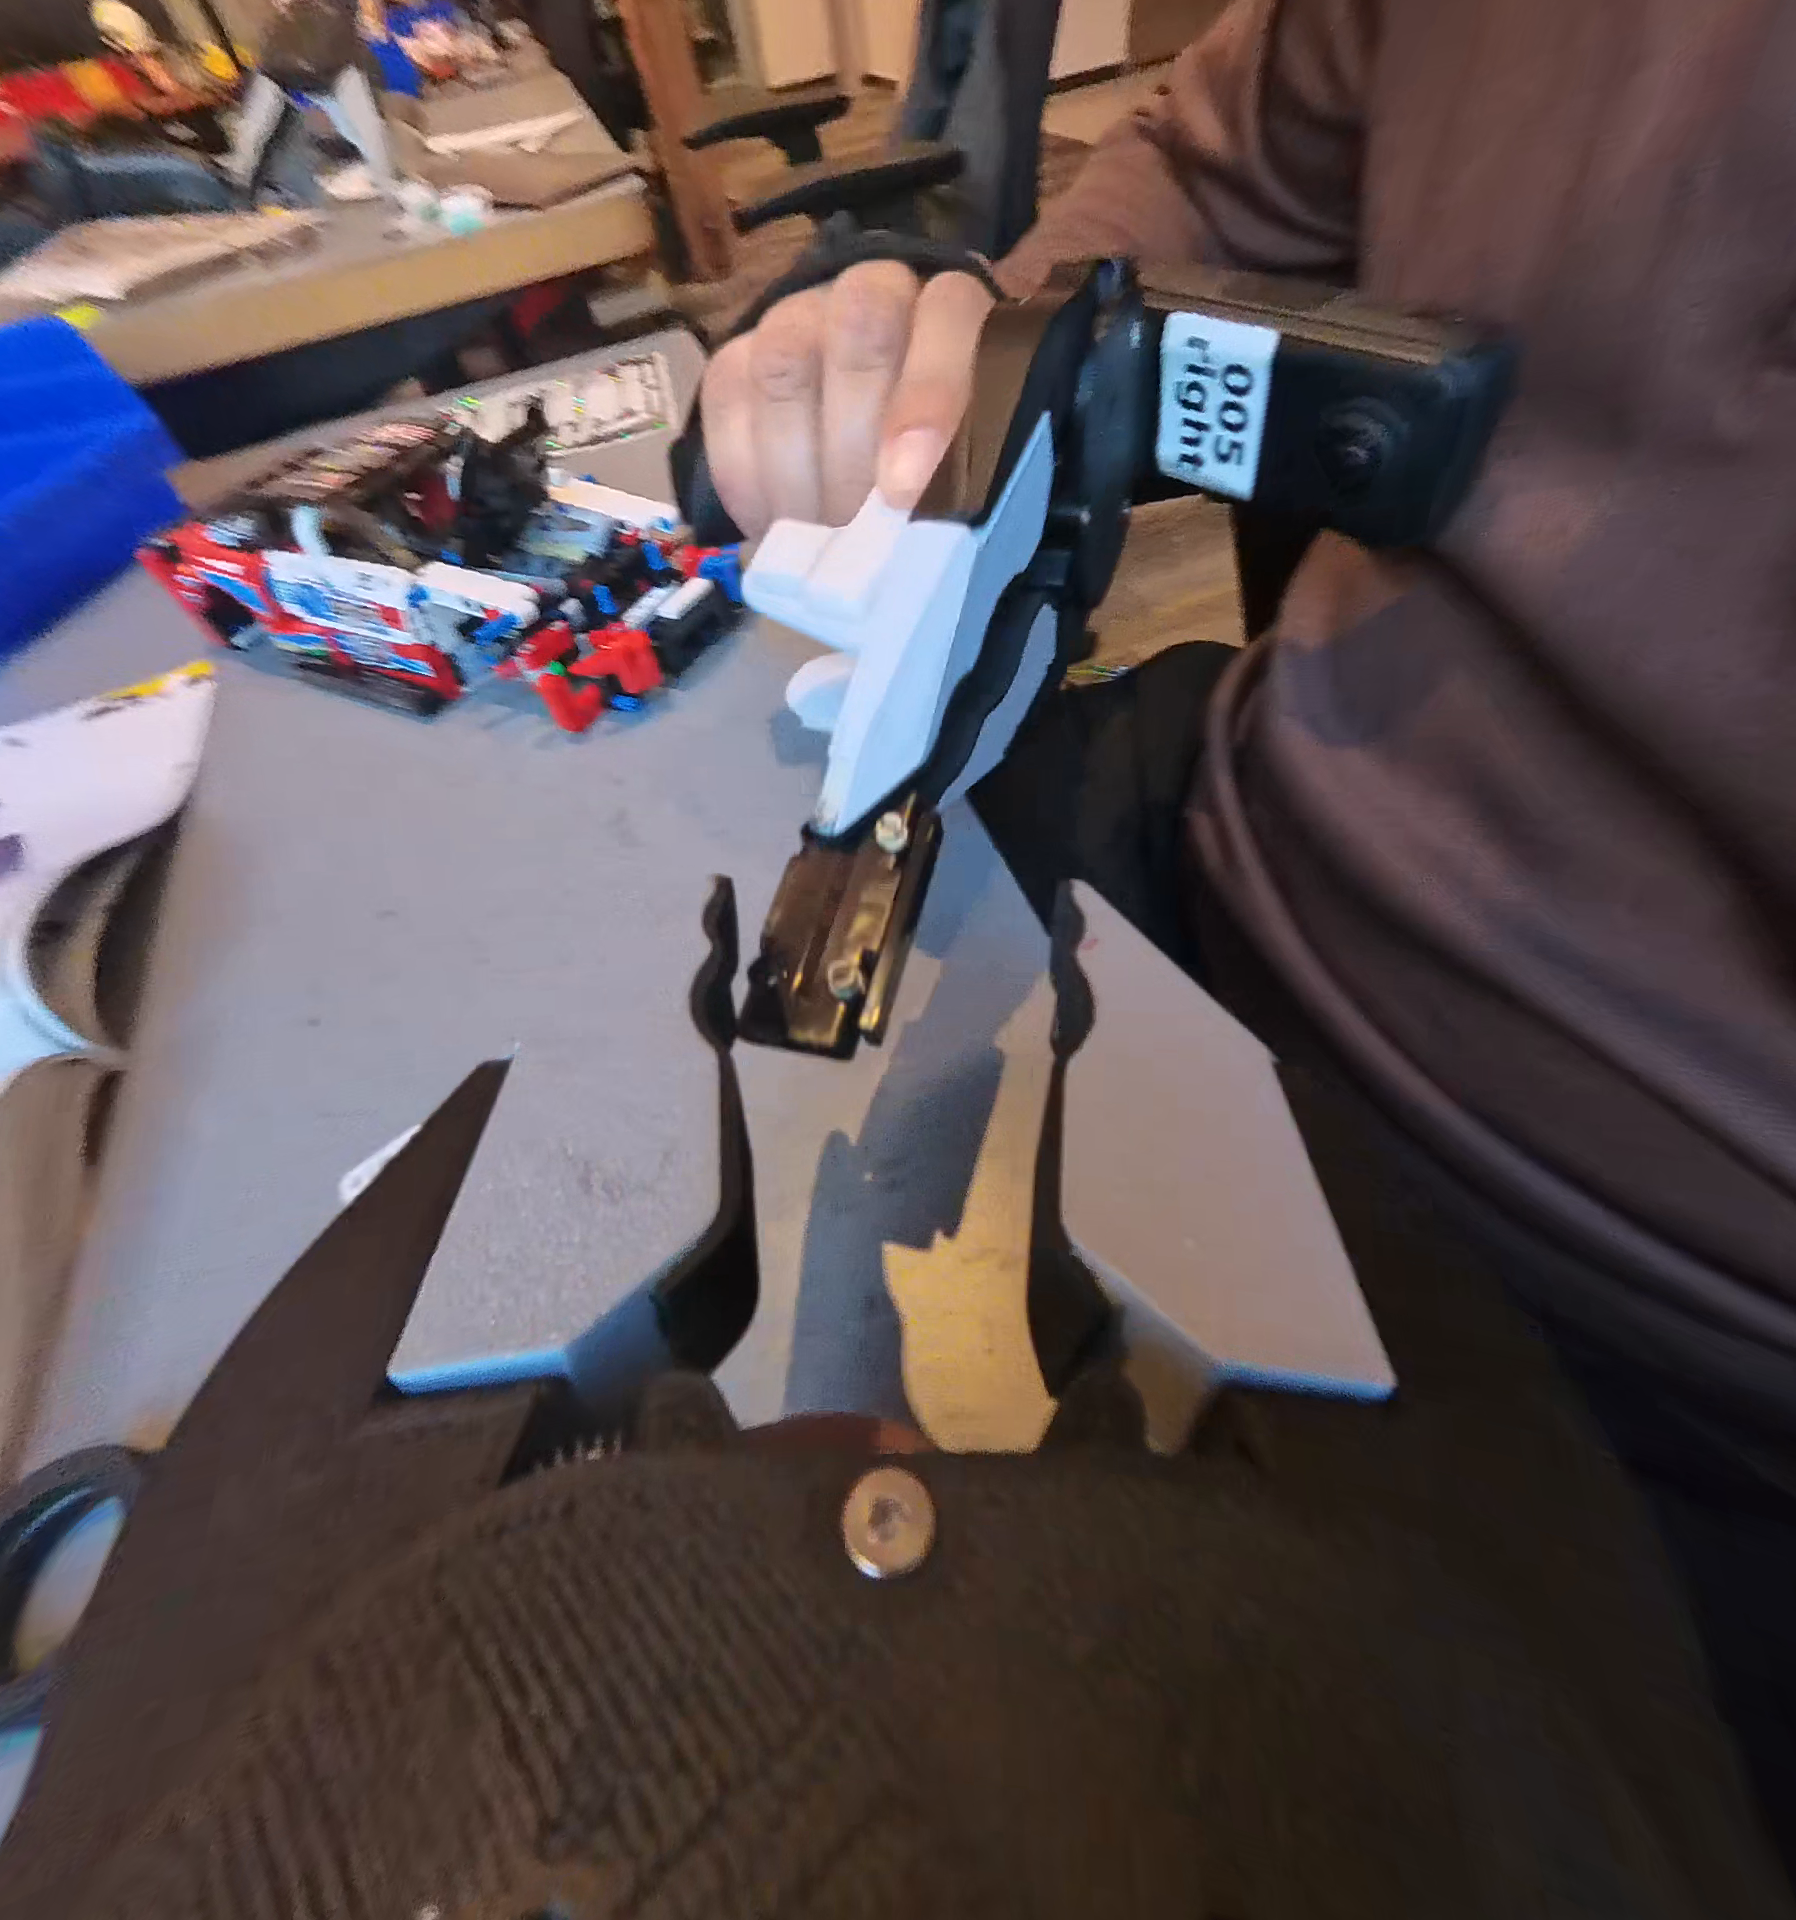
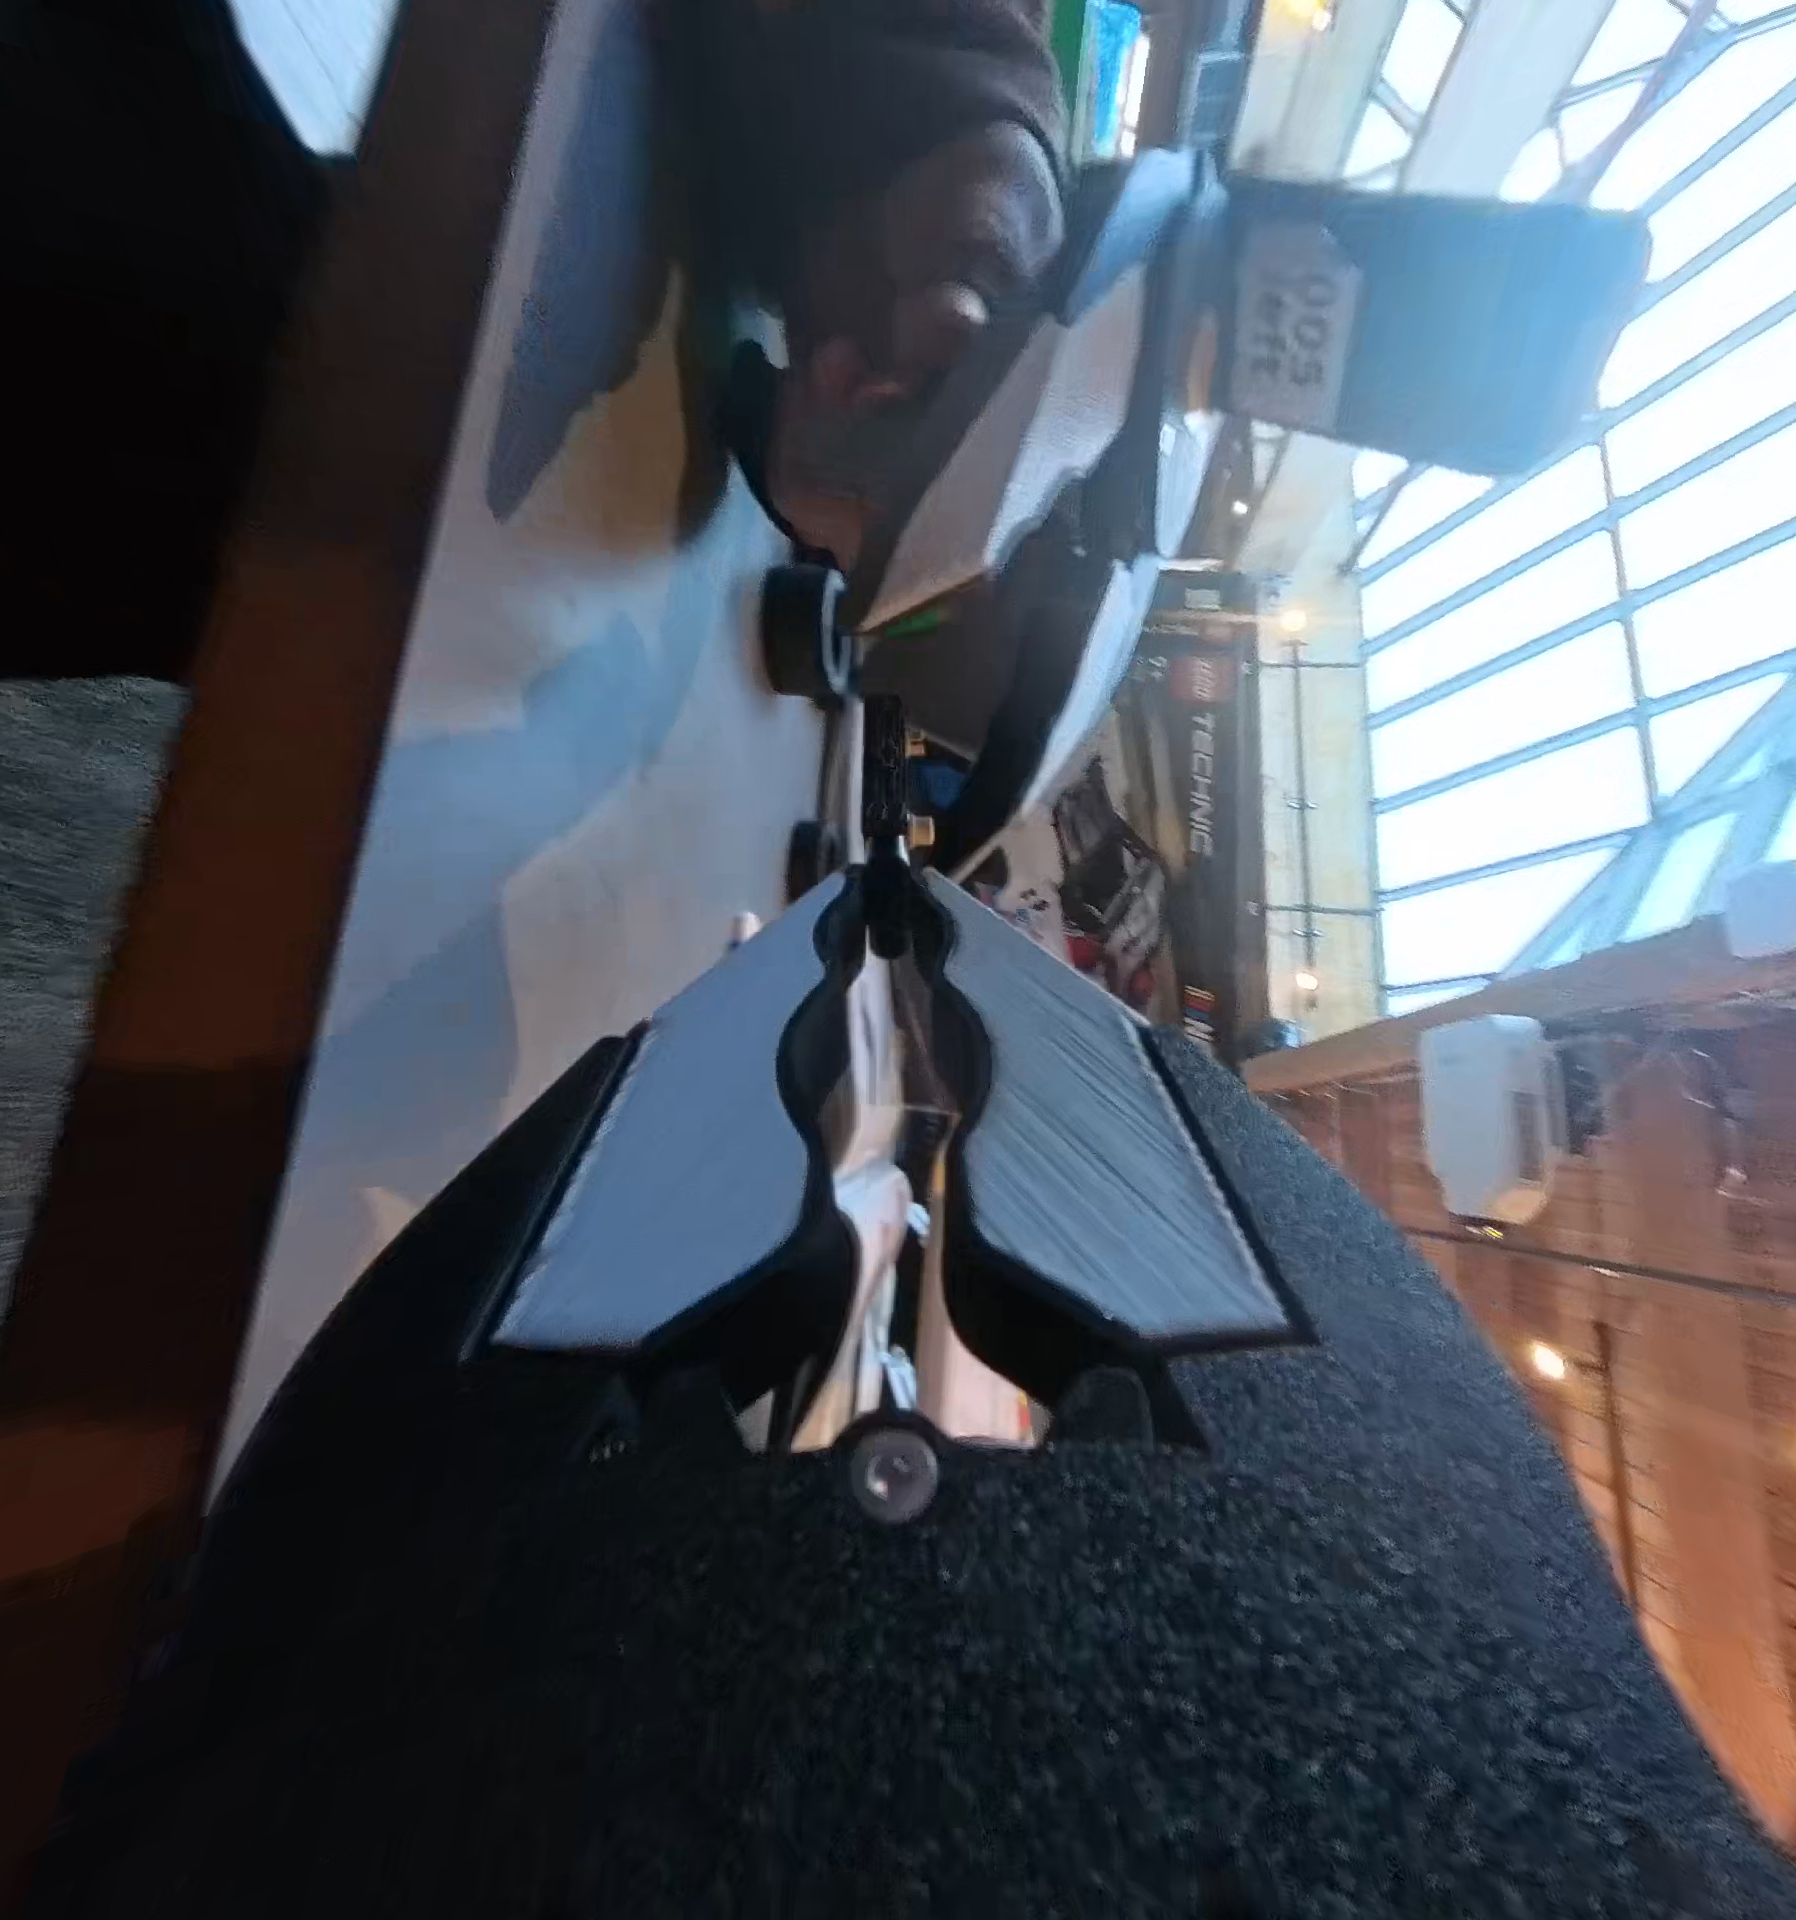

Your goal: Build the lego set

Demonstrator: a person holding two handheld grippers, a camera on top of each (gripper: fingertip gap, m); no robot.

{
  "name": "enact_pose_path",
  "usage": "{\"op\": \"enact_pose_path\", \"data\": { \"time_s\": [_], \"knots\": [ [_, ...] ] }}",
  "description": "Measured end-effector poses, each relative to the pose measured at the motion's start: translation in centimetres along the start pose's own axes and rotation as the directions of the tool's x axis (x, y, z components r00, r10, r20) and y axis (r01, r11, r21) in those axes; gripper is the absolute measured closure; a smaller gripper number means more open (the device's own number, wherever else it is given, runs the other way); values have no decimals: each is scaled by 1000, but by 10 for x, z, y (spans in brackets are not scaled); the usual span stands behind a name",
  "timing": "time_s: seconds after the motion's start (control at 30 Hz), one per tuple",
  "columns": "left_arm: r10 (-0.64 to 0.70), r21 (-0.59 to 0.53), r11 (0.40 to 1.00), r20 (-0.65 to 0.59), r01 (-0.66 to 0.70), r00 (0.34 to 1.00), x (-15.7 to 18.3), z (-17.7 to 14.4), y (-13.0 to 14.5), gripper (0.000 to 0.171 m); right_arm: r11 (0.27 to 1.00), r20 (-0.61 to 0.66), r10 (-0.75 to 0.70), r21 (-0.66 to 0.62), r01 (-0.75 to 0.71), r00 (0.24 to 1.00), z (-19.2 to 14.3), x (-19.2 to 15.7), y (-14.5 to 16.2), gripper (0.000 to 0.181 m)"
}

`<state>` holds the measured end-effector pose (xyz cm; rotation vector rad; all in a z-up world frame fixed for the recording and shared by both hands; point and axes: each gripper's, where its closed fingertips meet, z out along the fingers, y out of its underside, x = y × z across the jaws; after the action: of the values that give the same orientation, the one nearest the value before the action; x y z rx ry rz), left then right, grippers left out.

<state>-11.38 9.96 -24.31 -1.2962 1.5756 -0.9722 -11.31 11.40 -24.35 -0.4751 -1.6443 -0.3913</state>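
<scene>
My right gripper (image 2: 883,899) is shut on a small black Lego piece (image 2: 883,774) with tan pins. In the left wrist view the right gripper (image 1: 873,821) comes down from the upper right and holds that piece (image 1: 832,961) above the grey table (image 1: 406,935). My left gripper (image 1: 894,945) is open, its jaws either side of the piece, the left one close beside it. The left gripper's fingers (image 2: 987,468) show beyond the piece in the right wrist view. A partly built red and white Lego vehicle (image 1: 437,592) lies farther back on the table.
A white printed sheet (image 1: 52,821) and a blue object (image 1: 32,468) lie at the left, a tape roll (image 1: 11,1558) at the bottom left. Two black tyres (image 2: 806,634) and a Lego box (image 2: 1133,831) are on the table. A person's brown sleeve (image 1: 1496,727) fills the right. Both grippers' tips are close together, under 4 cm apart.
</scene>
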Motion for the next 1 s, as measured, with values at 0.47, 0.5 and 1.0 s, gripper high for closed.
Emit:
{"op": "enact_pose_path", "data": {
  "time_s": [0.47, 0.5, 1.0],
  "knots": [
    [-162, -185, 963, 174, 194, 971, -25, 4, 31, 143, 997, 90, 35, -71, -28, 995, 18, -12, 20, 172],
    [-164, -242, 944, 245, 224, 956, -32, 4, 42, 143, 994, 135, 46, -107, -32, 990, 20, -20, 28, 171],
    [-188, -272, 856, 628, 439, 755, -43, -22, 68, 109, 504, 216, 864, -389, -771, 455, 23, -37, 53, 162]
  ]
}}
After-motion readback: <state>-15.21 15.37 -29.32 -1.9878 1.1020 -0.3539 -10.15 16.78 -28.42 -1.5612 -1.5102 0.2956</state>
